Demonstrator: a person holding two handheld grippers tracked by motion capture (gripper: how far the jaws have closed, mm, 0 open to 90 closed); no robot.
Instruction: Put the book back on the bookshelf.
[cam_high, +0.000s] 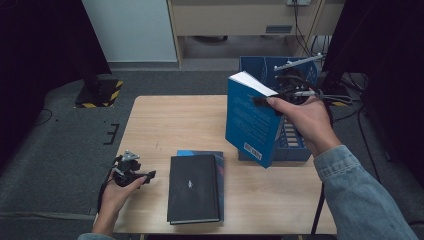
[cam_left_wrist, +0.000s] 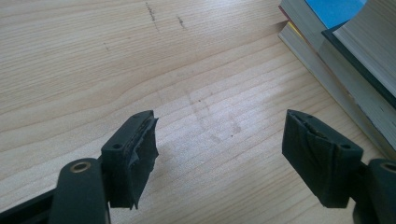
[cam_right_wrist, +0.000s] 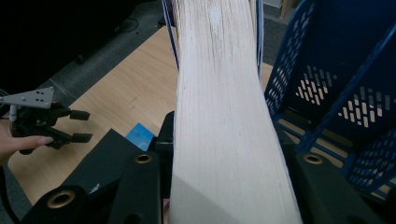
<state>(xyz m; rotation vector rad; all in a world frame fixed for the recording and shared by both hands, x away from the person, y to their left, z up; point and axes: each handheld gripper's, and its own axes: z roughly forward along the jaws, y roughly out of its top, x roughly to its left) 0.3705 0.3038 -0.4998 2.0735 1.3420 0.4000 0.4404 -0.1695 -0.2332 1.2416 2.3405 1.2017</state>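
The right gripper (cam_high: 270, 100) clamps a blue book (cam_high: 252, 120) upright beside the rack (cam_high: 295, 145) near the table's (cam_high: 160, 120) right edge; the left gripper (cam_high: 147, 176), released, rests near the left edge.

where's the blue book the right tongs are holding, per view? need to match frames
High view: the blue book stands right of centre, held upright by the right tongs in front of the blue rack.
Left gripper view: not in this picture.
Right gripper view: the book's page edge runs up the centre, clamped between the jaws.
Shared landmark: the book stack on the table.
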